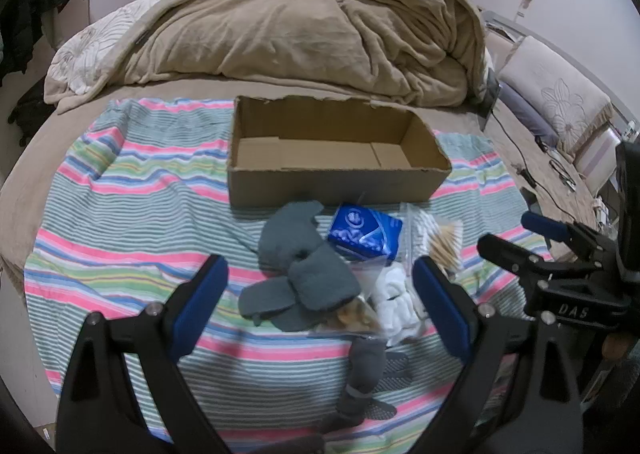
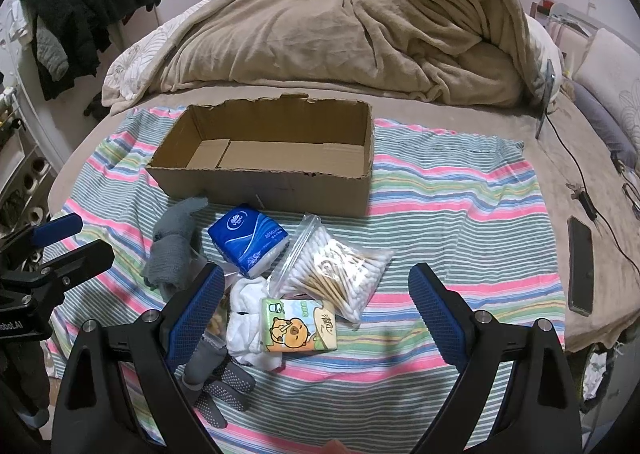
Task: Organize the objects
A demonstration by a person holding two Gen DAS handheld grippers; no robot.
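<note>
An open, empty cardboard box (image 1: 332,157) (image 2: 272,161) sits on a striped cloth on the bed. In front of it lies a pile: grey socks (image 1: 304,266) (image 2: 172,250), a blue tissue pack (image 1: 364,234) (image 2: 250,240), a bag of cotton swabs (image 2: 336,270) (image 1: 440,242), white socks (image 2: 248,318) (image 1: 394,302), a cartoon tissue pack (image 2: 298,324) and grey dotted grip socks (image 2: 216,378) (image 1: 364,378). My left gripper (image 1: 320,306) is open and empty over the grey socks. My right gripper (image 2: 316,314) is open and empty over the cartoon pack.
A crumpled tan blanket (image 1: 304,25) fills the back of the bed. A phone (image 2: 580,270) and black cables (image 2: 580,189) lie at the right edge. Pillows (image 1: 556,93) lie at the right. Dark clothes (image 2: 80,1) hang at the left.
</note>
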